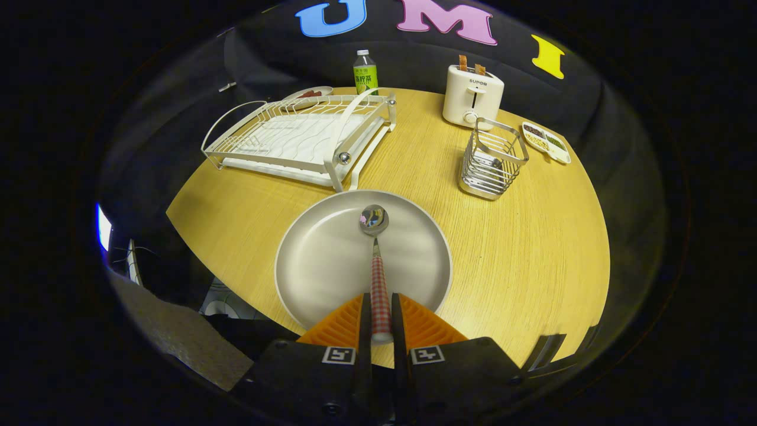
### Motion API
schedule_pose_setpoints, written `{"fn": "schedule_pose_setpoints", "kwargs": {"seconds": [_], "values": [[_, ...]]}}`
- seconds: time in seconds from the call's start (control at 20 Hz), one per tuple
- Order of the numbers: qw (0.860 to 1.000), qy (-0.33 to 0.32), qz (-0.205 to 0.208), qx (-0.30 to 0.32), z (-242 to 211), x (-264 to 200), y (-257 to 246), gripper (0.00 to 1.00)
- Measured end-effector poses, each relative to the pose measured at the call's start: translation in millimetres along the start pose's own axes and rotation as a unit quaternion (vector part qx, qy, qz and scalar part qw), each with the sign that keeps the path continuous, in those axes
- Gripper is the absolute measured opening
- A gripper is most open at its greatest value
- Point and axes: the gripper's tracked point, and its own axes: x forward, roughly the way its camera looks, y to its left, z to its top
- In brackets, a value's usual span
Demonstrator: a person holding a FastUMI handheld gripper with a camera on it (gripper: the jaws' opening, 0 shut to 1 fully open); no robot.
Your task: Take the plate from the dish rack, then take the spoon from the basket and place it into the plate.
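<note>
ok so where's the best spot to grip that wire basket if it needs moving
By the top rim of the wire basket, coming down from above. It stands upright and open-topped, and its thin rim wire suits two fingers better than its wide body. The gripper is now shut on the spoon over the plate.

My tool [379,310] is a dark, blocky housing with two fingers running forward from it, side by side. Each finger [343,325] carries a ribbed, wedge-shaped pad that widens toward the housing and narrows to the tip, with ridges in steps across its top. On the housing sit two small square black-and-white markers [339,355], one behind each finger. Round screw heads [331,408] are sunk in the dark body near the base.
</note>
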Motion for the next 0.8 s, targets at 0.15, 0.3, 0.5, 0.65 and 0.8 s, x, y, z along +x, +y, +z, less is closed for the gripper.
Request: {"fn": "schedule_pose_setpoints", "kwargs": {"seconds": [0.15,0.3,0.5,0.65,0.8], "values": [[1.0,-0.002,-0.017,0.012,4,4,-8,0.3],[0.999,-0.007,-0.026,0.023,10,6,-11,0.73],[0.999,-0.018,-0.028,0.027,16,2,-11,0.92],[0.998,-0.047,-0.034,0.031,31,-11,-13,0.97],[0.994,-0.093,-0.045,0.04,64,-32,-19,0.97]]}}
